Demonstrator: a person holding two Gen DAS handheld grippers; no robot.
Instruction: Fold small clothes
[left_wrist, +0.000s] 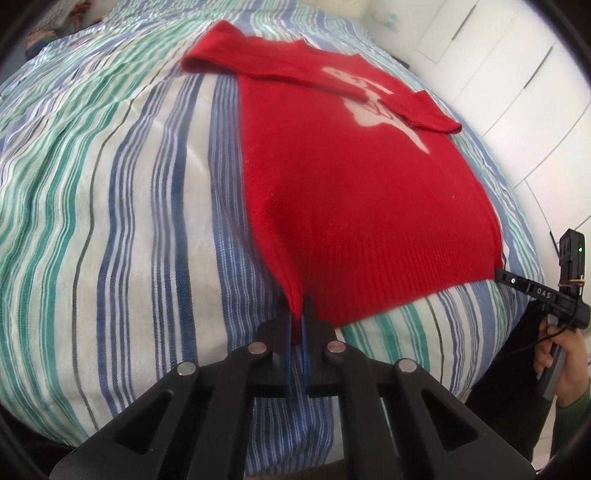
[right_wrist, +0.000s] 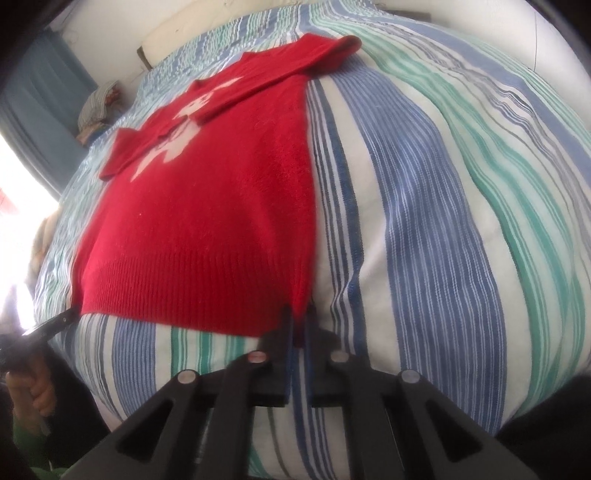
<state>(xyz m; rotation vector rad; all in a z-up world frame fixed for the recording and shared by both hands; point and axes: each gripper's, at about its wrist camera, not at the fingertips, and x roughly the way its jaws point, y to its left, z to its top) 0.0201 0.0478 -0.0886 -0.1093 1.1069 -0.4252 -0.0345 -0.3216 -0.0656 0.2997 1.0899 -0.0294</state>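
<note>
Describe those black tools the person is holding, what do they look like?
Each is matte black plastic. The left gripper has angled linkage arms joined by round silver pins, and its fingers carry blue pads. The right gripper shows white "DAS" lettering, a small green light, a rubber band and a thin black cable. The person's right hand is bare, with a green sleeve.

You have a striped bedcover (left_wrist: 122, 206) under everything, with blue, green and white bands running away from you. In the left wrist view, white cupboard doors (left_wrist: 517, 74) stand to the right of the bed. In the right wrist view, a blue curtain (right_wrist: 40, 96) hangs at the far left (beside it the window light is very bright), and a small striped bundle of fabric (right_wrist: 98, 107) lies near the far edge of the bed.
</note>
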